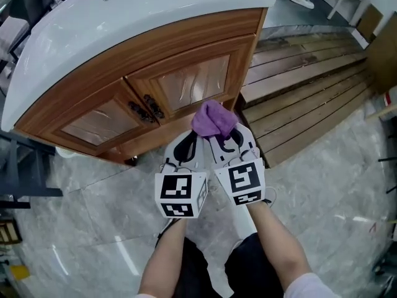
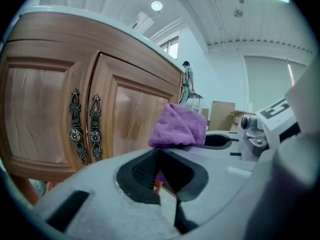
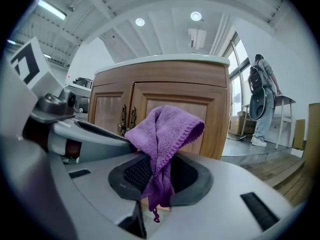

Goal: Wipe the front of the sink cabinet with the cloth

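The wooden sink cabinet (image 1: 186, 42) stands in front of me, its two doors meeting at dark ornate handles (image 1: 146, 108). My right gripper (image 1: 224, 138) is shut on a bunched purple cloth (image 1: 213, 120), which sticks up just short of the right door (image 1: 195, 82). In the right gripper view the cloth (image 3: 165, 129) rises out of the jaws of that gripper (image 3: 160, 179) and folds over. My left gripper (image 1: 188, 143) sits tight against the right one, shut with nothing in it. From the left gripper (image 2: 160, 171) the cloth (image 2: 180, 126) shows to the right and the handles (image 2: 85, 126) to the left.
A white sink top (image 1: 124, 11) overhangs the cabinet. A slatted wooden platform (image 1: 310, 79) lies to the right on the glossy marble floor (image 1: 322, 191). A dark metal frame (image 1: 25, 172) is at the left. A person (image 3: 262, 99) stands far off near cardboard boxes (image 2: 220, 114).
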A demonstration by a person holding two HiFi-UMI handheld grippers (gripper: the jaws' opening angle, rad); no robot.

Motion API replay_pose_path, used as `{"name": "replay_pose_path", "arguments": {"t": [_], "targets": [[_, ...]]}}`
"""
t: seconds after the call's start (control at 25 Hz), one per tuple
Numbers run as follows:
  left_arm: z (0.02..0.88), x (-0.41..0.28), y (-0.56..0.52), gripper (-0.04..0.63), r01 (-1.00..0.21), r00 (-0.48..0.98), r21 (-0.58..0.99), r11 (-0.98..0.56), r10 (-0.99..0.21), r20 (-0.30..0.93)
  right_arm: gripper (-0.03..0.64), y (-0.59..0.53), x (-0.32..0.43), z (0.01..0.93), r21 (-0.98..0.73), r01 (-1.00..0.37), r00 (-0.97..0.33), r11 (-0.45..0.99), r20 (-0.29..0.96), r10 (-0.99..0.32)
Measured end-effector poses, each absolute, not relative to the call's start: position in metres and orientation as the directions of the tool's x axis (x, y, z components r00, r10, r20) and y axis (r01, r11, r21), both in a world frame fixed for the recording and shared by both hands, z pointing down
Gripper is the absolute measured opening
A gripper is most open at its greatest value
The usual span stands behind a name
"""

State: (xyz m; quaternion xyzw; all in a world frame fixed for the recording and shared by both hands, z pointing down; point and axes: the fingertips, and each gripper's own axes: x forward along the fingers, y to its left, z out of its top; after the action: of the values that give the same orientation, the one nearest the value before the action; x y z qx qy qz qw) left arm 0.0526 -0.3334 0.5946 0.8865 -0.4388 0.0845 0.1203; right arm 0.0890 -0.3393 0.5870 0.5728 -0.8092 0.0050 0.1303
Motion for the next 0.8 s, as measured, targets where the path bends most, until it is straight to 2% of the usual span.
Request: {"name": "replay_pose_path", "arguments": {"t": [0.24, 0.8], "targets": [[0.527, 0.044, -0.302, 0.006, -0.814, 0.579, 0.185, -0.550, -0.746, 0.330, 0.077, -0.308, 0.080, 0.516, 0.070, -0.924, -0.343, 0.377, 0.288, -0.894], [0.312, 0.017, -0.215, 0.006, -0.855, 0.518, 0.203, -0.477, -0.769, 0.376, 0.077, -0.226, 0.061, 0.299, -0.009, -0.898, -0.424, 0.441, 0.294, -0.857]]}}
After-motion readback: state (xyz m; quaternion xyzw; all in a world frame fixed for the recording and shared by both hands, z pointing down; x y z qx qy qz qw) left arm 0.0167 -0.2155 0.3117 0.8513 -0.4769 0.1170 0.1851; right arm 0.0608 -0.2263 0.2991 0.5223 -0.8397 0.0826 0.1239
